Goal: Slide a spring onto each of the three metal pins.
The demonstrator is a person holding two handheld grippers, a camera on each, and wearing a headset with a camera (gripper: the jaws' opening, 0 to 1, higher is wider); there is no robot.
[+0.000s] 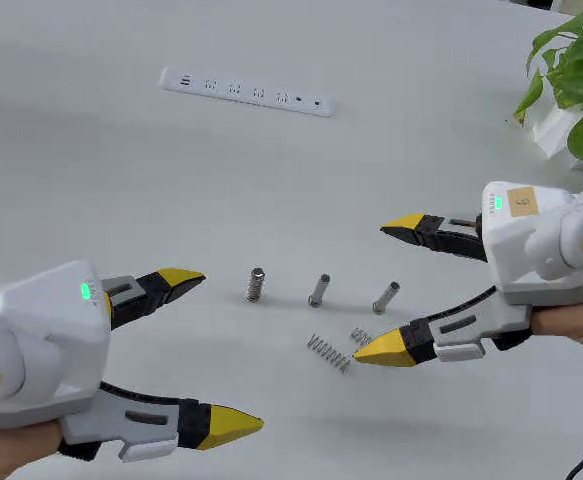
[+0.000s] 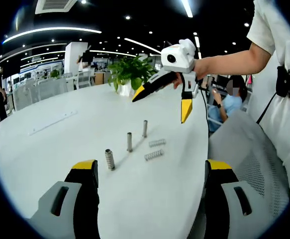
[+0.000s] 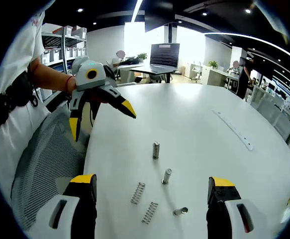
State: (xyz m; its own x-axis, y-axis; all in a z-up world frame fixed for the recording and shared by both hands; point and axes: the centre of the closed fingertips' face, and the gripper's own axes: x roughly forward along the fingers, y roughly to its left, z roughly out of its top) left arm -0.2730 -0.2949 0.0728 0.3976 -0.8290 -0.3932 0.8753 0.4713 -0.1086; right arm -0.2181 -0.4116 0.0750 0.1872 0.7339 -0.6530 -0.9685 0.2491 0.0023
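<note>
- Three cylindrical metal pins (image 1: 318, 290), row at frame centre on smooth white surface (image 1: 121, 180); left pin (image 1: 257, 272) wears a coil (image 1: 255, 291).
- Two loose wire springs (image 1: 329, 352), lower centre.
- Left hand-held gripper (image 1: 226, 350), right hand-held gripper (image 1: 373, 291): both spread, empty.

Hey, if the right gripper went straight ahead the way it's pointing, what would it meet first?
Most likely the nearest bare silver metal pin, just ahead of the open right gripper; two loose coil springs lie beside it. Its height is unclear.
</note>
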